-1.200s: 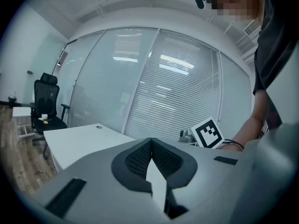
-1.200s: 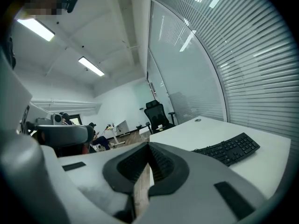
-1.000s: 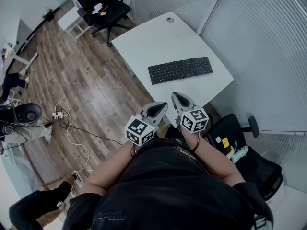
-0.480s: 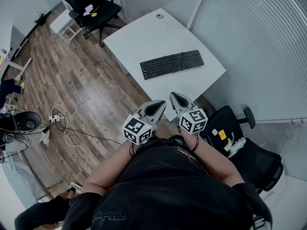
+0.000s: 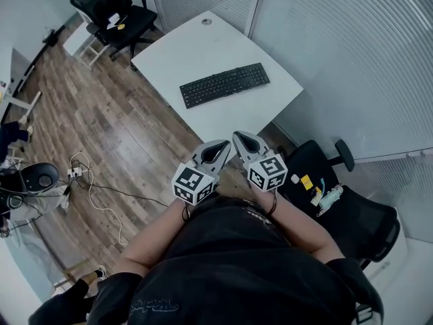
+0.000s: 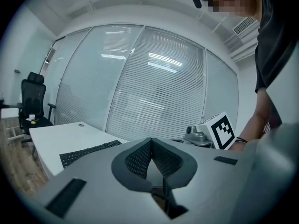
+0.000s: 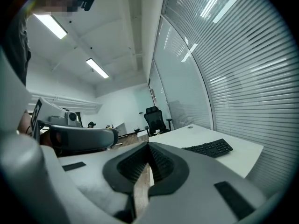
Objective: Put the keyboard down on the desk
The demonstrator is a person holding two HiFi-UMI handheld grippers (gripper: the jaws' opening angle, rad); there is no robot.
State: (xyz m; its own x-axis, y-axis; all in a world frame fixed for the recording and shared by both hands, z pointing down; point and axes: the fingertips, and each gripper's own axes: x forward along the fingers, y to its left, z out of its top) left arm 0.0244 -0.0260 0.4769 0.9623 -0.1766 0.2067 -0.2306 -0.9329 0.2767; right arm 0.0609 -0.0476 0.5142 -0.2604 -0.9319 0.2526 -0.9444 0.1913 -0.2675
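A black keyboard lies flat on the white desk, slanted across its middle. It also shows in the left gripper view as the keyboard and in the right gripper view as the keyboard. Both grippers hang side by side close to the person's body, well short of the desk's near corner. My left gripper is shut with nothing in it, tips touching. My right gripper is shut and empty too.
A black office chair stands beyond the desk at the far left. Another black chair with small items on its seat sits at my right. Glass walls with blinds run behind the desk. Cables lie on the wood floor.
Both grippers and the view have backed away from the desk; the keyboard and desk have shifted up and left in the head view. The jaws stayed shut.
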